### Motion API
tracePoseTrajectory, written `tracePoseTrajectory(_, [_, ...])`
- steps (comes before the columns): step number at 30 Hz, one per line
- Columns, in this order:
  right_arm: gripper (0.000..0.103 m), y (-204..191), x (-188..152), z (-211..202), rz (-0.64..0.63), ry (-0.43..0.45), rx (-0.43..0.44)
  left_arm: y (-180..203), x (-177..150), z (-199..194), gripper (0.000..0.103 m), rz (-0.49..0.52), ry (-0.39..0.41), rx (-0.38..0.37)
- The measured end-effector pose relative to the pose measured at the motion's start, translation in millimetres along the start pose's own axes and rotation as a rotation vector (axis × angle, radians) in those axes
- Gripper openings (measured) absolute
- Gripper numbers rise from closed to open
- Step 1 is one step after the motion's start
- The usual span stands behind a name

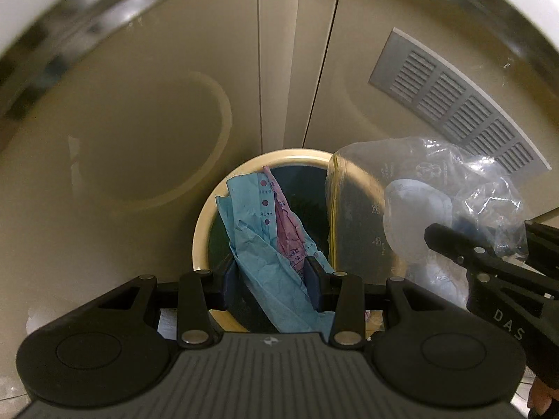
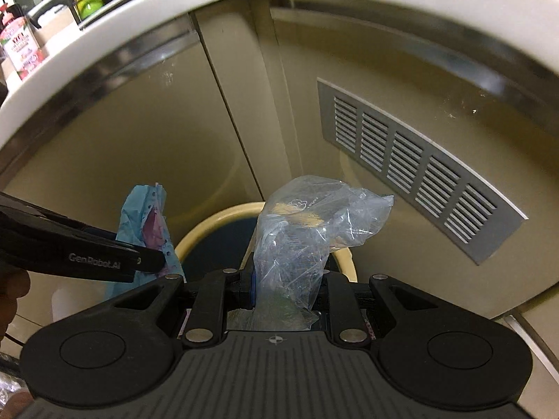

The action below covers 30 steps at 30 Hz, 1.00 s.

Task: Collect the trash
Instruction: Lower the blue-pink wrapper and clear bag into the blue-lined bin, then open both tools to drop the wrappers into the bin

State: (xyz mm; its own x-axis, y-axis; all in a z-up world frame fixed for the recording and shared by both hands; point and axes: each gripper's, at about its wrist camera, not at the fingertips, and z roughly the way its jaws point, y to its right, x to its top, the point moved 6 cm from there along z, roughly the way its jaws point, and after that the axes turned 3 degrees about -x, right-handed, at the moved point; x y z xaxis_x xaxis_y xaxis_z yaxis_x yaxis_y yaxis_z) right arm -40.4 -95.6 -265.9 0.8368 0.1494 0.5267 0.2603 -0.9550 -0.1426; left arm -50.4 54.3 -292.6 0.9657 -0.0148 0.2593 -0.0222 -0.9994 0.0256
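A round bin with a cream rim [image 1: 201, 234] and a dark liner stands on the floor against a beige cabinet. My left gripper [image 1: 274, 279] is shut on crumpled blue and pink paper [image 1: 258, 223], which hangs over the bin's mouth. In the right wrist view the paper [image 2: 139, 216] sits left of the bin's rim [image 2: 213, 218], in the left gripper [image 2: 153, 258]. My right gripper [image 2: 288, 286] is shut on a crumpled clear plastic bag [image 2: 307, 223], above the bin's right side. In the left wrist view the bag [image 1: 436, 188] covers the rim's right part, beside the right gripper [image 1: 482, 241].
Beige cabinet doors [image 1: 139, 122] rise right behind the bin, and the right one bears a grey vent grille [image 2: 415, 160]. A white countertop edge [image 2: 146, 17] overhangs above. Bottles and packets [image 2: 21, 45] stand on it at the upper left.
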Motion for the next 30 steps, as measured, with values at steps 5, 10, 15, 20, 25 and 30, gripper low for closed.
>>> tracePoseTrajectory(5, [0.021, 1, -3, 19, -0.006, -0.029, -0.005, 1, 3, 19, 0.045, 0.006, -0.035, 0.005])
tracePoseTrajectory(10, [0.021, 1, -8, 37, -0.013, -0.057, -0.010, 1, 5, 33, 0.045, 0.010, -0.061, 0.009])
tracePoseTrajectory(15, [0.021, 2, -7, 54, -0.021, -0.079, -0.013, 6, 6, 52, 0.045, 0.016, -0.085, 0.015])
tracePoseTrajectory(20, [0.021, -1, -14, 65, -0.022, -0.105, -0.015, 12, 6, 59, 0.045, 0.024, -0.107, 0.014])
tracePoseTrajectory(25, [0.021, -4, -20, 81, -0.017, -0.136, -0.007, 12, 11, 66, 0.045, 0.029, -0.130, 0.013])
tracePoseTrajectory(30, [0.021, -6, -22, 95, -0.014, -0.156, -0.010, 13, 14, 72, 0.045, 0.034, -0.146, 0.021])
